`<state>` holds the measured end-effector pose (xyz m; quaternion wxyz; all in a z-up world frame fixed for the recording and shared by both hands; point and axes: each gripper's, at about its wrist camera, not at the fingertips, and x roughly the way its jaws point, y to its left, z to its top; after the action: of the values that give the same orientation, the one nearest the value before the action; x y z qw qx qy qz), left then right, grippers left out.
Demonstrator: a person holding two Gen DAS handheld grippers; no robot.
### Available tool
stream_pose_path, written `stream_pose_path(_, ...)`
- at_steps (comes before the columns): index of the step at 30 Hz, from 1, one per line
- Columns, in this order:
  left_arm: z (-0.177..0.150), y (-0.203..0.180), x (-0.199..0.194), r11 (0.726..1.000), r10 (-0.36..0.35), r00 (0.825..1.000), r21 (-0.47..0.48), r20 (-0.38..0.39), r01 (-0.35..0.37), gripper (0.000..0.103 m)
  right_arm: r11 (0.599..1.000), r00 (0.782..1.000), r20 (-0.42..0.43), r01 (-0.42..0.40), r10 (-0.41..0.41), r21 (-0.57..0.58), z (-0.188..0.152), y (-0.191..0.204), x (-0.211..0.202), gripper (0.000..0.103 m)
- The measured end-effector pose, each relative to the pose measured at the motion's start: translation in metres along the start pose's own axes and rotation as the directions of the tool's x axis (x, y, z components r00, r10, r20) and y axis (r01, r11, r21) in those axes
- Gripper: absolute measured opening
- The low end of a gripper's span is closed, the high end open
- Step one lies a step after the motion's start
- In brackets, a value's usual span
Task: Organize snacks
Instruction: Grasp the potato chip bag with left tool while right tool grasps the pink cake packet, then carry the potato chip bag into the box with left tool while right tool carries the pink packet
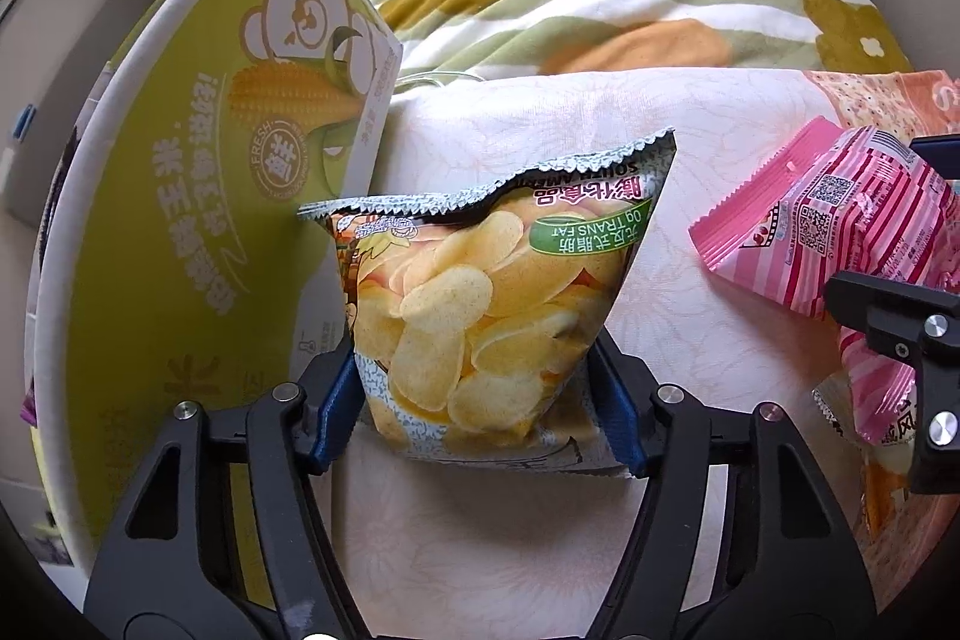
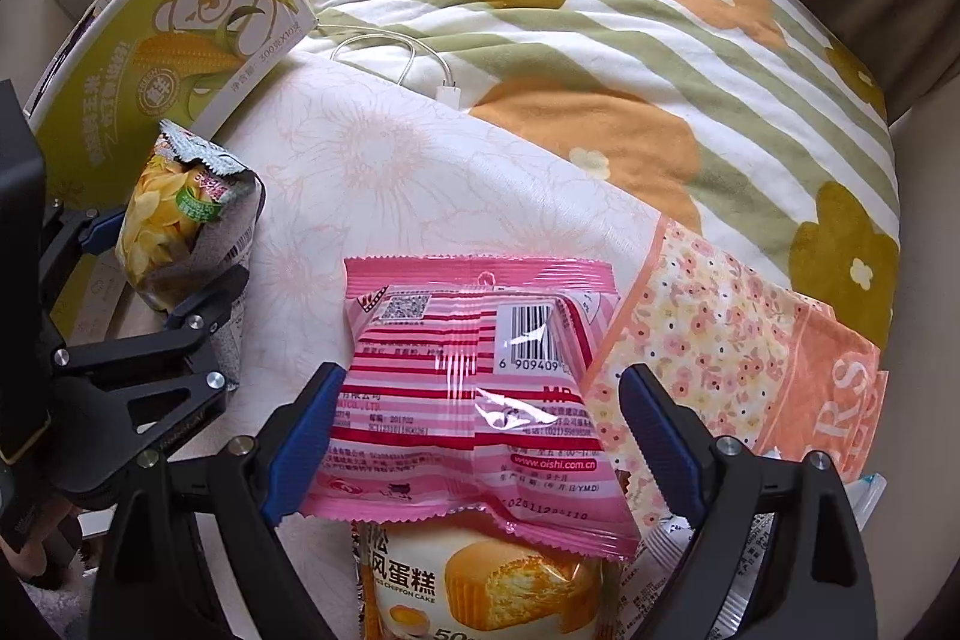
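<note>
My left gripper [image 1: 480, 394] is shut on a yellow potato chip bag [image 1: 486, 316] and holds it upright beside a tall green corn box [image 1: 198, 196]. The same bag [image 2: 174, 232] and left gripper [image 2: 162, 274] show at the left of the right wrist view. My right gripper [image 2: 480, 436] is open, its blue fingers on either side of a pink striped snack pack [image 2: 480, 400] without pressing it. That pack lies over a chiffon cake packet [image 2: 486, 586]. The pink pack [image 1: 828, 232] also shows at the right of the left wrist view.
Everything lies on a pale floral cloth [image 2: 372, 172] over a bed with a green and orange flowered quilt [image 2: 600, 40]. A white charging cable [image 2: 414, 70] lies near the box [image 2: 180, 34]. A peach floral packet [image 2: 750, 358] lies to the right.
</note>
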<state>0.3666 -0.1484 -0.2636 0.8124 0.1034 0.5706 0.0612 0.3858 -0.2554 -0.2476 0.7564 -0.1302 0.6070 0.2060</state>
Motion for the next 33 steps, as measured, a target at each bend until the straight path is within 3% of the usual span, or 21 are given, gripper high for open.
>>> stream_pose_path(9,-0.006,0.008,-0.011,0.998,-0.051,0.999,-0.038,-0.01,0.051,0.061,1.0,0.998,-0.06,-0.012,0.013,0.012,0.001,-0.001,0.019,0.09)
stream_pose_path(16,-0.011,0.008,-0.02,0.997,-0.063,0.998,-0.047,-0.006,0.062,0.061,0.999,0.999,-0.044,-0.028,0.029,0.016,0.001,0.0,0.021,0.088)
stream_pose_path(21,-0.016,0.009,-0.027,0.998,-0.061,0.998,-0.034,0.006,0.062,0.061,0.998,0.999,-0.015,-0.045,0.045,0.04,-0.003,0.0,0.014,0.075)
stream_pose_path(33,-0.025,0.018,-0.076,0.996,-0.087,0.991,0.003,0.098,0.087,0.061,0.992,0.994,0.112,-0.034,0.02,0.125,-0.02,0.005,-0.037,0.073)
